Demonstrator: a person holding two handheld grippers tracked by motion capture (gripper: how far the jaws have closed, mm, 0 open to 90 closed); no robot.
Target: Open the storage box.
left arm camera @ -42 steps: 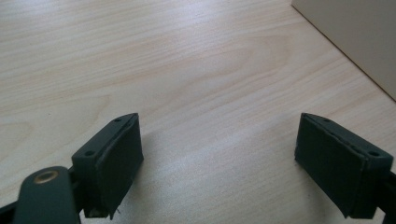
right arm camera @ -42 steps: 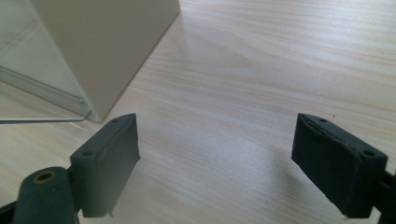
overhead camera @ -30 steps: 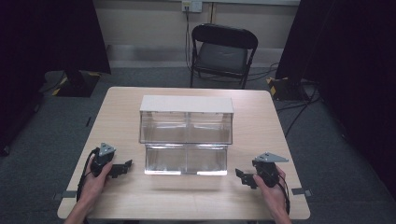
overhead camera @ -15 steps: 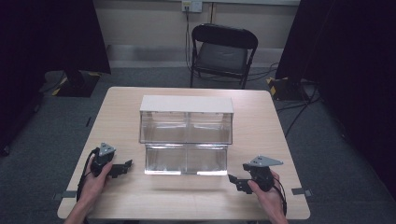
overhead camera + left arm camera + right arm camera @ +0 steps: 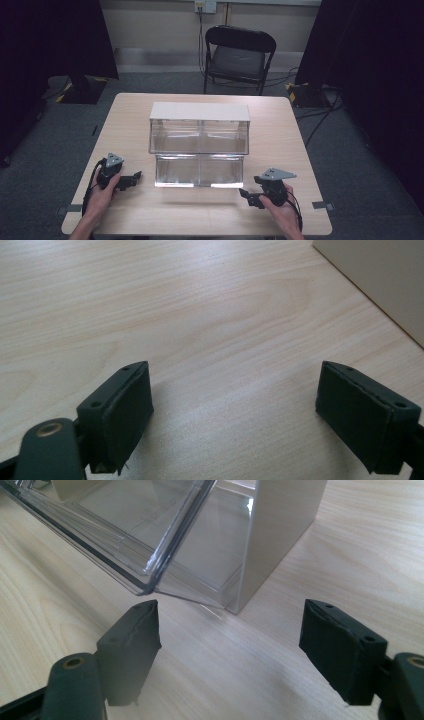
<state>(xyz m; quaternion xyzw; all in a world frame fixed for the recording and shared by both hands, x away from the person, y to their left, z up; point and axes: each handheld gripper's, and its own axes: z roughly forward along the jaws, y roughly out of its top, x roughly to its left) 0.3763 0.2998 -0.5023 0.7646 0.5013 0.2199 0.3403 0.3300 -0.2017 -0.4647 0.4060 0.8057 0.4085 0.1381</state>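
Observation:
A two-tier bin cabinet (image 5: pixel 199 140) with clear plastic drawers and a beige casing stands in the middle of the wooden table (image 5: pixel 280 125). My left gripper (image 5: pixel 134 177) rests on the table to the cabinet's front left, open, with bare wood between its jaws (image 5: pixel 235 410); the beige casing (image 5: pixel 380 275) shows at upper right there. My right gripper (image 5: pixel 247 196) sits at the cabinet's front right corner, open. Its jaws have just been closing, with nothing between them (image 5: pixel 230 645). Just beyond them is the tilted clear lower drawer (image 5: pixel 150 535) and the casing's side wall (image 5: pixel 280 535).
A black folding chair (image 5: pixel 239 55) stands behind the table's far edge. Cables (image 5: pixel 320 115) lie on the grey floor at the right, and dark curtains hang at both sides. Tape marks (image 5: pixel 320 205) sit near the table's front corners.
My right hand has shifted left along the table's near side, closer to the cabinet's front right corner. The left hand has kept still.

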